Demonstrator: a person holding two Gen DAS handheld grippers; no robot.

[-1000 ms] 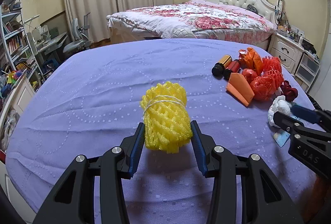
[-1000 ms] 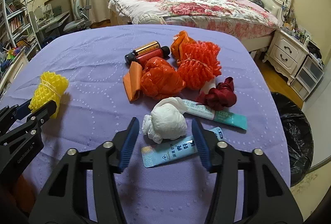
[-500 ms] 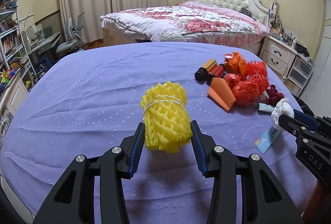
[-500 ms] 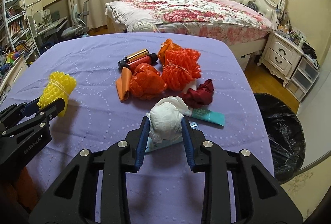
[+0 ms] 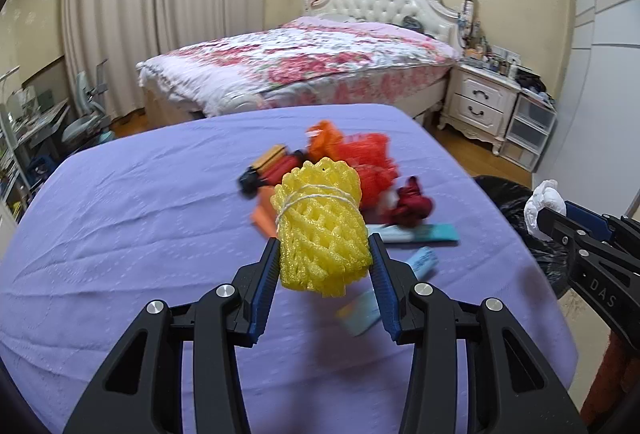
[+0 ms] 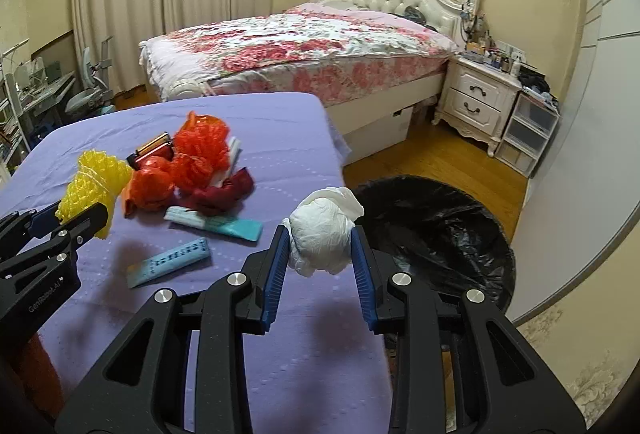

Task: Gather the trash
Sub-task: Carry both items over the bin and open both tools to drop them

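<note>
My left gripper is shut on a yellow foam net roll and holds it above the purple table. It also shows in the right wrist view. My right gripper is shut on a white crumpled wad, lifted near the table's right edge; it also shows in the left wrist view. A black-bagged trash bin stands on the floor right of the table.
On the table lie orange-red foam nets, a dark red rag, two teal tubes and dark bottles. A bed and nightstand stand behind.
Both grippers have swung right toward the bin with their loads lifted. The right gripper closed on the white wad and raised it off the table.
</note>
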